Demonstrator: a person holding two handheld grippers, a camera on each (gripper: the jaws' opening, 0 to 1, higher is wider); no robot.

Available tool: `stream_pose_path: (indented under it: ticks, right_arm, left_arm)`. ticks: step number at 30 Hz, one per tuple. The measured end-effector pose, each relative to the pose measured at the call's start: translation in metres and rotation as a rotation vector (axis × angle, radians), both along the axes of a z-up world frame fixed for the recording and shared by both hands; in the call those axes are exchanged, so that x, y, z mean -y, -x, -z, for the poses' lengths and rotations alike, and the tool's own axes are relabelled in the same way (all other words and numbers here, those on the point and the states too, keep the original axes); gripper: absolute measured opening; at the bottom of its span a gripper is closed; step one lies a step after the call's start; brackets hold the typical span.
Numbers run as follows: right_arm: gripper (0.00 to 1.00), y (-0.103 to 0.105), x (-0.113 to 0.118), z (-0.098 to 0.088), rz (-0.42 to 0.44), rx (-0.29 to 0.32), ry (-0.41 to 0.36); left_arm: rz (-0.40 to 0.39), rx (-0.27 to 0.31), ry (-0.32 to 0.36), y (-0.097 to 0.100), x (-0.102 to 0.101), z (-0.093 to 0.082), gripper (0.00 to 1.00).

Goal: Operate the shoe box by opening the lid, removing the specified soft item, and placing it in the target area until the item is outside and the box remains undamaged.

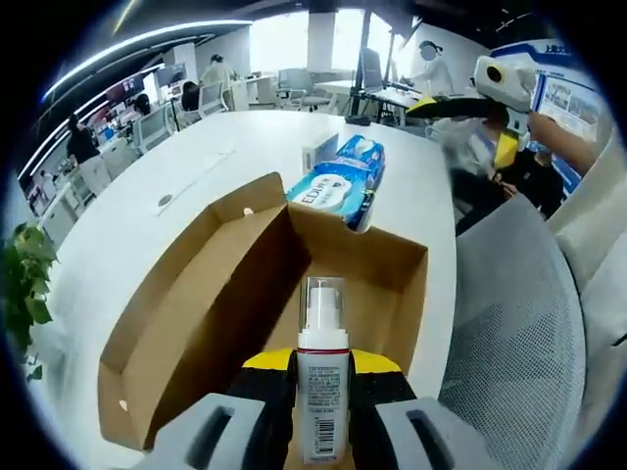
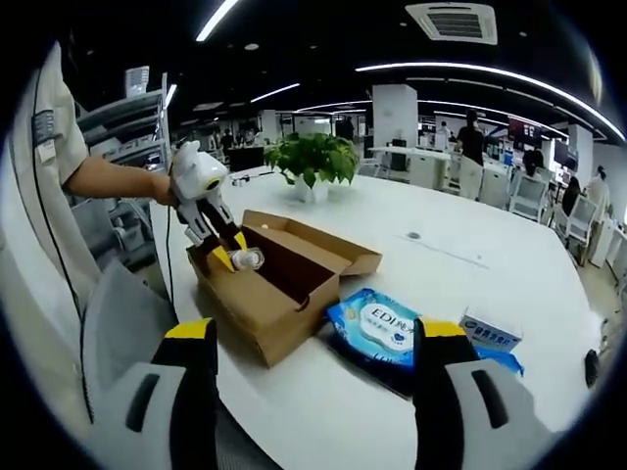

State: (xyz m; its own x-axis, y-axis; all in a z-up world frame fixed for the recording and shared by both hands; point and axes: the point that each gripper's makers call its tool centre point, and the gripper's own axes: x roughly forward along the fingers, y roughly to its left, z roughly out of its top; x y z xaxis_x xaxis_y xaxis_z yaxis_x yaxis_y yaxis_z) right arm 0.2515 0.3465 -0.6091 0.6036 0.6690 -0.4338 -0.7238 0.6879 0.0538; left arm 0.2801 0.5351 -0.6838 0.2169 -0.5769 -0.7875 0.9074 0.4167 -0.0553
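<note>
One spray bottle (image 1: 322, 392) is clamped in the left gripper (image 1: 322, 431) over the open shoe box (image 1: 196, 323); it should be lifted straight, clear of the 12 o'clock wall. Right gripper (image 2: 313, 392) is held released.

Bright ceiling strips, window glare, sharp centre, edges fisheye-bent

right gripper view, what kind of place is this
Most likely an open-plan office. A large white table holds the cardboard shoe box, rows of desks with office chairs stand behind it, and strip lights and a ceiling air-conditioning vent hang overhead.
</note>
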Motion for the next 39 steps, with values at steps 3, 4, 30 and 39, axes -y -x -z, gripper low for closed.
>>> stream_pose_path:
  ticks: [3,4,30,39]
  right_arm:
    - [0.76,-0.002,-0.006,-0.002,-0.011,0.002,-0.009]
    - [0.76,-0.004,-0.009,-0.003,-0.019,0.002,-0.013]
    - [0.61,-0.016,-0.058,-0.029,-0.081,0.022,-0.137]
    - [0.54,-0.015,-0.072,-0.038,-0.077,0.007,-0.220]
  left_arm:
    - [-0.007,0.006,0.014,0.002,0.002,-0.004,0.19]
    - [-0.012,0.015,0.024,0.002,0.003,-0.007,0.19]
    - [-0.063,0.061,0.270,0.004,0.041,-0.059,0.19]
    - [-0.049,0.058,0.333,0.008,0.059,-0.071,0.19]
